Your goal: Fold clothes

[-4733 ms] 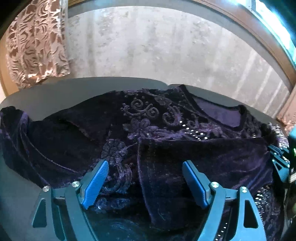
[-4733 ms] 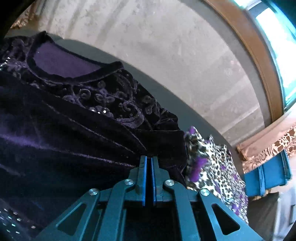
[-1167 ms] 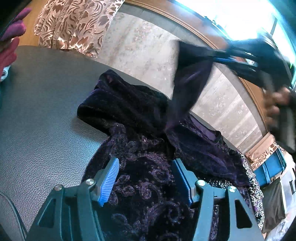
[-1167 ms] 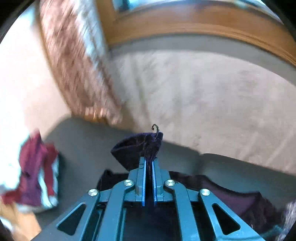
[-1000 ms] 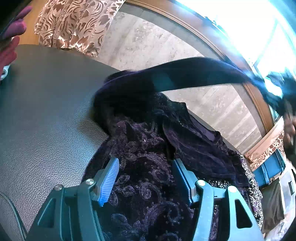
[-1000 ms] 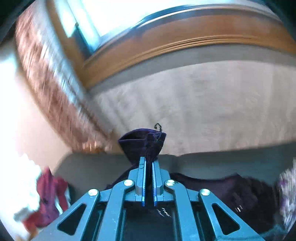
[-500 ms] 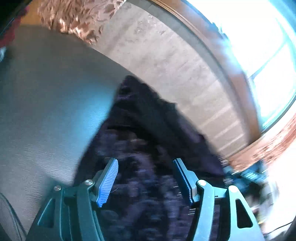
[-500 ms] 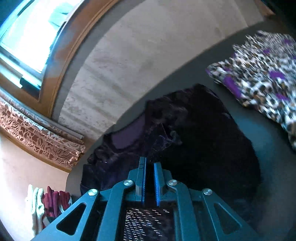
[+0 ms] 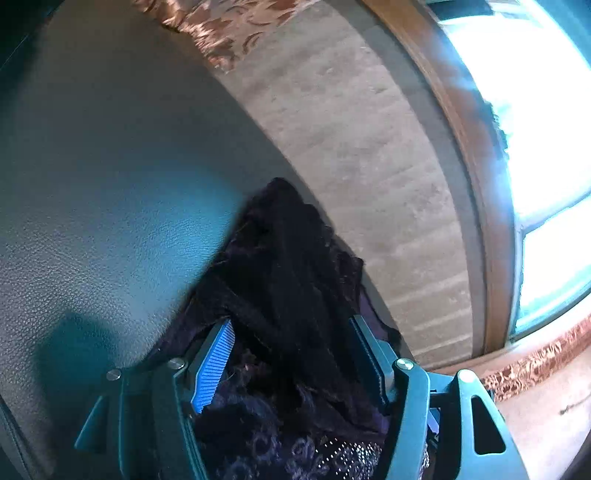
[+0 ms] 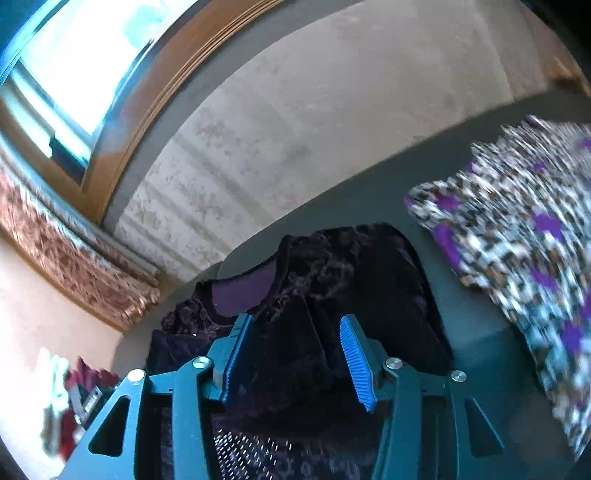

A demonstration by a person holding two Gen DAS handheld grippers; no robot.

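A dark purple velvet garment [image 9: 291, 280] with embroidery and sequins lies bunched on the dark grey padded table [image 9: 110, 206]. My left gripper [image 9: 295, 354] hangs open just over it, the cloth lying between and below the blue pads, not pinched. In the right wrist view the same garment [image 10: 354, 273] shows its lighter purple neckline toward the wall. My right gripper [image 10: 295, 354] is open above the folded cloth, holding nothing.
A leopard-print cloth with purple patches [image 10: 524, 236] lies on the table to the right of the velvet garment. Red and white clothes [image 10: 70, 398] sit at the far left. A beige wall [image 10: 295, 129], window and patterned curtain [image 9: 229, 33] stand behind the table.
My right gripper carried the sleeve up and over, laid it on the garment, then opened and let go. My left gripper moved in closer over the cloth.
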